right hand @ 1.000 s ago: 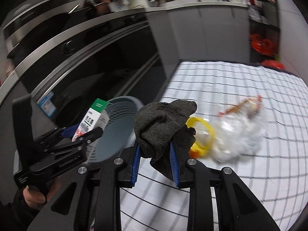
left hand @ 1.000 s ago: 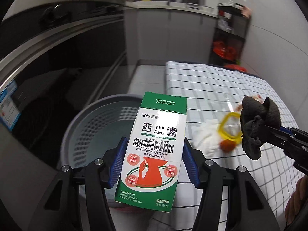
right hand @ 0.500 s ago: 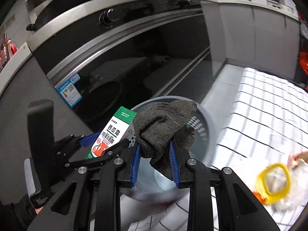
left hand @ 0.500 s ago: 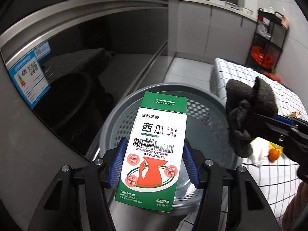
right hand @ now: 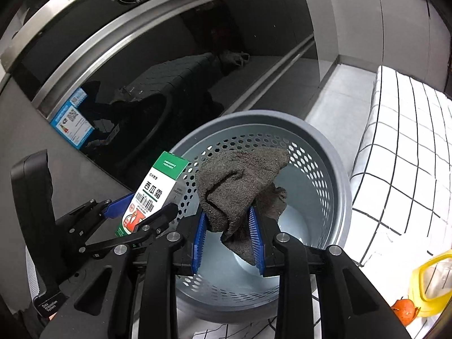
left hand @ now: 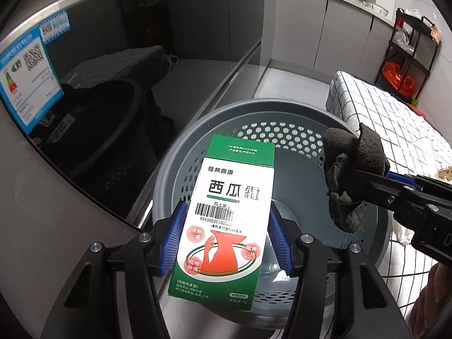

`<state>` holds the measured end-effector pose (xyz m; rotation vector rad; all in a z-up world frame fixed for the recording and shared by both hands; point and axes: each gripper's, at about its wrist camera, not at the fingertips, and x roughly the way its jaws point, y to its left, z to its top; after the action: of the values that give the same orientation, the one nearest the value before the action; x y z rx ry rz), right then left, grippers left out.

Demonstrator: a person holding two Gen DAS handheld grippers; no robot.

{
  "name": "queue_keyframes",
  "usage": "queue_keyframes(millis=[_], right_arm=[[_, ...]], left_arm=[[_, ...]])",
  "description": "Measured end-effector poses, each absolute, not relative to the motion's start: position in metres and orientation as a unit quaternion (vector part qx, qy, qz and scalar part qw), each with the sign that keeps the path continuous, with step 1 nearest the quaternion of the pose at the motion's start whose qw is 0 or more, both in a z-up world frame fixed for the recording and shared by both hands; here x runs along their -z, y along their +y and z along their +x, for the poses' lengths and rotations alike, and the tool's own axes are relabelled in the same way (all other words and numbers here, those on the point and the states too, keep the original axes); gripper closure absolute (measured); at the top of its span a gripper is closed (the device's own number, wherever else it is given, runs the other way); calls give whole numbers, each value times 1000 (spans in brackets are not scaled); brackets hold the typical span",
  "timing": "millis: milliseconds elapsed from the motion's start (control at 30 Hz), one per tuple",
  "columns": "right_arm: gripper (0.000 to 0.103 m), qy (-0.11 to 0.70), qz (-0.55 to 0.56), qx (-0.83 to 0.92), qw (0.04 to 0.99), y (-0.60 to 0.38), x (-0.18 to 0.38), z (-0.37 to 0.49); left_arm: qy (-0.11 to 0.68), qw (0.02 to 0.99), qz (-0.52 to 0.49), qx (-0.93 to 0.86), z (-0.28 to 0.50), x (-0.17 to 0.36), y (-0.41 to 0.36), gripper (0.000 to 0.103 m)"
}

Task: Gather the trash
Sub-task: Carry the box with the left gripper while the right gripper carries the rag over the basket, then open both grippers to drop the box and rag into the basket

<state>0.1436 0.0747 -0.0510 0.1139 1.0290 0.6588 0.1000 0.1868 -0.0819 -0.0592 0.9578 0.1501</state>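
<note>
Both grippers are holding trash over the grey bin (left hand: 180,152).

To the left of the bin, a dark glass door with a blue label (left hand: 26,67) is reflecting the room. The left gripper (left hand: 226,243) is keeping its jaws clamped on the sides of a green and white box (left hand: 226,214), which is hanging upright over the bin's near rim. To its right, the right gripper (right hand: 227,240) is pinching a crumpled dark cloth (right hand: 237,186) over the bin's open mouth. Right of the bin, a checked cloth (right hand: 409,152) is covering the surface, with a yellow frame (right hand: 429,285) and an orange peel (right hand: 405,310) lying on it.
</note>
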Motion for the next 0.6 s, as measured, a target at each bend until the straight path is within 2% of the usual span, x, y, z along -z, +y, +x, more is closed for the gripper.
queue_keyframes(millis=[200, 267, 333, 367, 433, 600], right_arm=[[73, 484, 47, -307, 818, 78, 52, 144], [67, 481, 50, -308, 819, 78, 51, 143], [43, 475, 51, -307, 824, 77, 49, 142], [39, 470, 53, -306, 826, 75, 48, 141], [37, 466, 53, -305, 829, 72, 45, 140], [37, 466, 60, -304, 829, 68, 47, 137]], left_arm=[[471, 879, -38, -66, 105, 86, 190, 47], [472, 878, -41, -65, 104, 86, 191, 46], [472, 878, -44, -63, 102, 85, 192, 38], [470, 879, -45, -64, 101, 84, 193, 35], [467, 881, -45, -65, 99, 82, 193, 31], [469, 880, -48, -65, 97, 81, 193, 30]])
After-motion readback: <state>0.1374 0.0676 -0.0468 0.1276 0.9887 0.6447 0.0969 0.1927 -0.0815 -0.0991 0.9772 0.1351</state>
